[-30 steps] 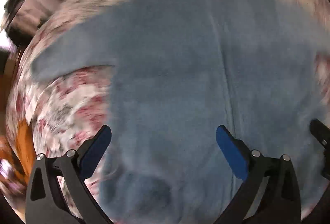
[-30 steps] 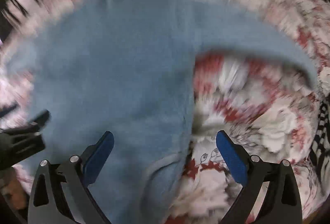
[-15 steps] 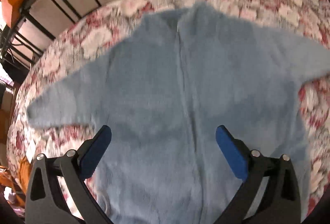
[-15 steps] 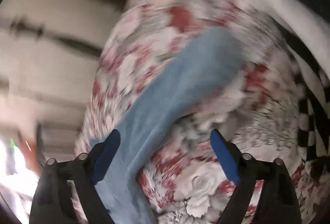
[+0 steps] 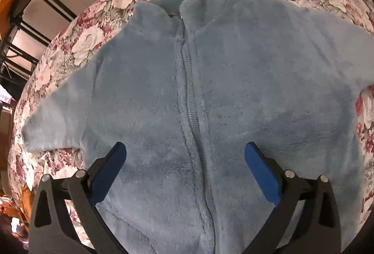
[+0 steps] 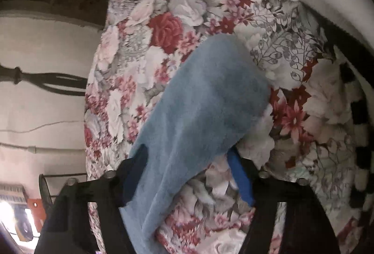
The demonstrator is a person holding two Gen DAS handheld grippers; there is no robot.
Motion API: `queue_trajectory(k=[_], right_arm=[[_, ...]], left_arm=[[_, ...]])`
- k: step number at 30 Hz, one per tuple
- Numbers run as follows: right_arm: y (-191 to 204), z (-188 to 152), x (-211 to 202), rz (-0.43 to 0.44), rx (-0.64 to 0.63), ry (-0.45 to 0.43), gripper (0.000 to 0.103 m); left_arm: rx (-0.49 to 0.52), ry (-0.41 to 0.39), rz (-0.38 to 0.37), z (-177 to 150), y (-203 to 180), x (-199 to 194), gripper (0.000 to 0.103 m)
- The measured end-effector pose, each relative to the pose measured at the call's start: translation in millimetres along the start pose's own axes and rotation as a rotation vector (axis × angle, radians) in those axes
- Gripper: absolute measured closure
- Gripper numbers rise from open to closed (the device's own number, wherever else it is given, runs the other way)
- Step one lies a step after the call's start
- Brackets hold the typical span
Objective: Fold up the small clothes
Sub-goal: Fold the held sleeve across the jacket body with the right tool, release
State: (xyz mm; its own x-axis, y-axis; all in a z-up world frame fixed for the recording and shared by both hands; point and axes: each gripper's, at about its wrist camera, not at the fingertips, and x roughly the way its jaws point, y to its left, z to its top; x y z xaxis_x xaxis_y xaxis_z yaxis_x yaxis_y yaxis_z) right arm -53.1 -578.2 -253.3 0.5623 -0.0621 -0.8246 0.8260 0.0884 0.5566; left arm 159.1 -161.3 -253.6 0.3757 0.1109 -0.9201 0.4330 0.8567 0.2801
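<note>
A: What is the biggest thing here?
B: A flowered bedspread (image 5: 88, 38) covering the bed. On it lies a blue fleece jacket (image 5: 210, 95), flat, front up, collar at the far end, its zipper (image 5: 190, 99) running down the middle.

A: Where does the left claw (image 5: 184, 155) stand against it?
B: Above the jacket's lower front, jaws wide apart and empty, one finger on each side of the zipper.

A: And the right claw (image 6: 187, 161)?
B: Over the jacket's sleeve (image 6: 205, 99), which runs up between its two fingers, the cuff lying past the tips on the bedspread. The jaws are closing around the sleeve; whether the pads already press on it I cannot tell.
</note>
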Motion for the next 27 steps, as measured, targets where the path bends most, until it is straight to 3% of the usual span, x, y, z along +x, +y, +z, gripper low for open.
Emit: queue_trajectory(k=[3,6,12,14,20,27], right_arm=[[-5.4,7.9,-8.0,-0.028,0.008,-0.067,0.069],[0.9,10.5,-15.0,-0.037,-0.041,-0.121,0.088],[43.0,-0.2,-36.3,-0.019,-0.246,-0.281,0.092],[58.5,-4.9,-35.9,-0.008,-0.297,-0.299,0.092],[102.9,-22.9,-35.1,0.07,-0.419,-0.273,0.092],[145.0,-59.4,-18.3,0.15,-0.468,-0.186,0.092]], left_arm=[[-0.016,-0.002,0.007,-3.5,5.4,0.7,0.004],[-0.015,-0.004,0.019,-4.2,10.0,2.7,0.004],[0.004,0.002,0.036,-5.4,8.5,4.4,0.004],[0.012,0.009,0.043,-4.9,5.8,6.7,0.004],[-0.013,0.057,-0.001,-0.4,2.1,18.0,0.004],[-0.163,0.125,-0.176,22.4,31.3,19.5,0.004]])
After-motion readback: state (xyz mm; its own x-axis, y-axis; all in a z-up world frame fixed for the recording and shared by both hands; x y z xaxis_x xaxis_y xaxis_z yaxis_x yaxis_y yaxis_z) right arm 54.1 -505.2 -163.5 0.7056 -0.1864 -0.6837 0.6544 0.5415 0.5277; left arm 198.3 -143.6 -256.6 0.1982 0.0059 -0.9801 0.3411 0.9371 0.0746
